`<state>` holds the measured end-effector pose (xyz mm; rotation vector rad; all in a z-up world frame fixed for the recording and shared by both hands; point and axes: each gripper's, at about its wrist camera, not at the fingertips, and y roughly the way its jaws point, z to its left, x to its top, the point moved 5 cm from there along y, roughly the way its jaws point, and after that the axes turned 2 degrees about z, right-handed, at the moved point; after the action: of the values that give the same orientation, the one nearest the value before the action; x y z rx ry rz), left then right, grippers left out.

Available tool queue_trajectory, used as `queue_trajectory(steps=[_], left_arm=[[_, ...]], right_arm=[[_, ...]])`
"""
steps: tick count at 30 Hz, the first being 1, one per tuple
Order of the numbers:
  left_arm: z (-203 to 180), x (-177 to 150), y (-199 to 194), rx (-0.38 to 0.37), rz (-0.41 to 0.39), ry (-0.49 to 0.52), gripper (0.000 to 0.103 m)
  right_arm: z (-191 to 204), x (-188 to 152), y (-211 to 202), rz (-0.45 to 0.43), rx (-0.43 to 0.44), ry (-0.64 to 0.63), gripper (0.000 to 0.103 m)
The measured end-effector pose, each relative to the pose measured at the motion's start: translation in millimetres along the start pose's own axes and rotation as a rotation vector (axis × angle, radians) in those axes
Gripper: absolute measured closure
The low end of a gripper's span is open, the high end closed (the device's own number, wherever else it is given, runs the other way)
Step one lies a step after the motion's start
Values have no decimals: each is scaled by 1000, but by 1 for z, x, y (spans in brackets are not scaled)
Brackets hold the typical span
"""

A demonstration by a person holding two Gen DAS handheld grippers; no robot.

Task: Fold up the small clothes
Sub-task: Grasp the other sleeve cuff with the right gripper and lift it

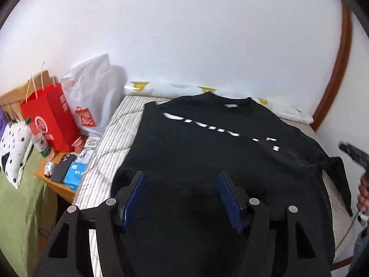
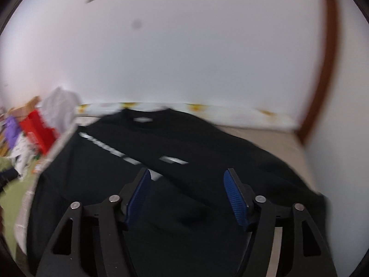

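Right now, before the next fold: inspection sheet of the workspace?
Surface: striped mattress, mostly covered.
Job's things: black T-shirt spread flat, white print up, collar toward the wall.
Clutter: red paper bag, white plastic bag, bottle, phone on the side table.
Grippers: left hand-held gripper open, empty; right hand-held gripper open, empty, view blurred.
Cables: thin lead at right edge.
Surroundings: white wall, brown door frame.

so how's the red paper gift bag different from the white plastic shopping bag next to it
The red paper gift bag stands stiff and boxy with thin string handles; the white plastic shopping bag is soft, crumpled and taller. The red one sits nearer the camera. Both carry a printed logo and stand beside the bed.
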<state>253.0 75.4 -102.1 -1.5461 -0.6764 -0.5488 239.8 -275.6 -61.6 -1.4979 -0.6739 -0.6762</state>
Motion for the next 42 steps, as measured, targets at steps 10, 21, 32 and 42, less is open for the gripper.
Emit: queue_trajectory(steps=[10,21,32,42], left_arm=[[-68,-10,20,-71,50,1,40],[-99,-10,26,-42,64,33,40],[-80,-7,27,-43,69,18,40],[-34,-7,19,-42,42,-21,40]], right_arm=[[-216,-177,-40,172,-332,196,35],[-283,-230,-14,226,-338,389,36],[-285,-186,-41,111,-423,321,88],[-208,-38,-118,-197,-457,168,88]])
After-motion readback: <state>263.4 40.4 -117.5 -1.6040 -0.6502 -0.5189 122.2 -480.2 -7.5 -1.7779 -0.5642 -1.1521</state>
